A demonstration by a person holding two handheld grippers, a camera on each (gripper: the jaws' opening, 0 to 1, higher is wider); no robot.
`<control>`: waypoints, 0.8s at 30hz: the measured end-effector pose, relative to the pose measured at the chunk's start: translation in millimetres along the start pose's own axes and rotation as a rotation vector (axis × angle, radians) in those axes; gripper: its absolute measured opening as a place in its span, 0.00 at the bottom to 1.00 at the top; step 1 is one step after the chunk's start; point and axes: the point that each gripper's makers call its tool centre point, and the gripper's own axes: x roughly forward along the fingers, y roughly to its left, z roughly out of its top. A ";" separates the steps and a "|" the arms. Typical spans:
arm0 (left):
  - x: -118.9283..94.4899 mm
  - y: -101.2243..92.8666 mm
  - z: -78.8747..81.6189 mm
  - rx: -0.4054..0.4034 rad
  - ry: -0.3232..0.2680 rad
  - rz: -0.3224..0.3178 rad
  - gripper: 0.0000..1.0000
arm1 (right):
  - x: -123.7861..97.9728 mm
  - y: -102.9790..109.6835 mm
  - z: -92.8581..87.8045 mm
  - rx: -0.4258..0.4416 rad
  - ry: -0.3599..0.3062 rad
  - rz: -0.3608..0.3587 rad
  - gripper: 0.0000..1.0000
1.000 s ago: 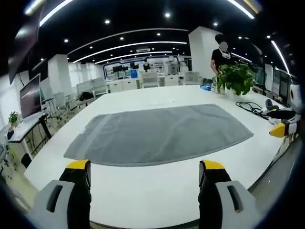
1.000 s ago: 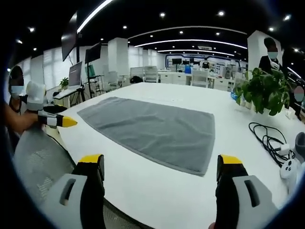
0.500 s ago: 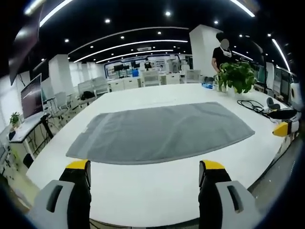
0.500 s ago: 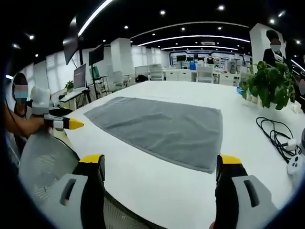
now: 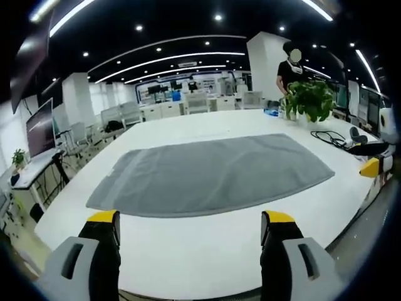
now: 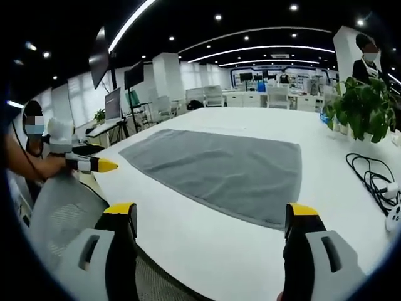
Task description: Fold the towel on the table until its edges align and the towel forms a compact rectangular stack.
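A grey towel [image 5: 210,172] lies spread flat on the white table [image 5: 188,251], also seen as towel [image 6: 222,169] in the right gripper view. My left gripper [image 5: 190,229] hovers open above the table's near edge, short of the towel, with nothing between its jaws. My right gripper [image 6: 213,219] is open too, at the table's edge before the towel's near corner. The right gripper's yellow tip [image 5: 371,167] enters the left gripper view at the far right. The left gripper [image 6: 94,164], held by a person's hand, appears at the left of the right gripper view.
A potted plant [image 5: 308,100] stands at the table's far right corner, with black cables [image 6: 373,179] and a white device [image 6: 395,216] beside it. A person [image 5: 289,66] stands behind the plant. A mesh chair back [image 6: 62,207] sits below the table edge. Desks and monitors fill the room behind.
The right gripper view has swung slightly, so the towel sits a little further right in it. The left gripper view is almost unchanged. Both grippers stay open.
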 end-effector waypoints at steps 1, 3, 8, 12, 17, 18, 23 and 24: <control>0.6 1.2 0.2 -0.001 -0.003 0.001 0.96 | 0.3 0.1 0.0 0.000 0.001 0.003 0.99; 2.1 5.1 -0.1 -0.006 -0.007 0.004 0.96 | 1.1 1.2 -1.8 0.000 0.009 0.012 0.99; 4.7 6.2 -1.1 -0.005 -0.006 -0.001 0.96 | 1.7 3.5 -4.2 0.011 0.021 0.025 0.99; 8.5 3.2 -3.4 -0.003 0.008 -0.017 0.96 | 1.5 1.5 -3.2 0.020 0.017 0.024 0.99; 8.0 -2.1 -5.8 -0.021 0.019 -0.046 0.95 | -0.3 0.3 1.2 0.009 -0.002 0.013 0.99; 8.2 -2.5 -6.2 -0.026 0.025 -0.052 0.95 | -0.6 0.7 1.9 0.009 -0.003 0.014 0.99; 5.2 -3.8 -0.9 -0.020 0.048 -0.067 0.93 | -1.0 -12.0 5.0 0.037 -0.014 -0.004 0.99; 7.0 -5.2 0.9 -0.008 0.048 -0.071 0.92 | -1.6 -14.6 4.5 0.055 -0.016 -0.008 0.99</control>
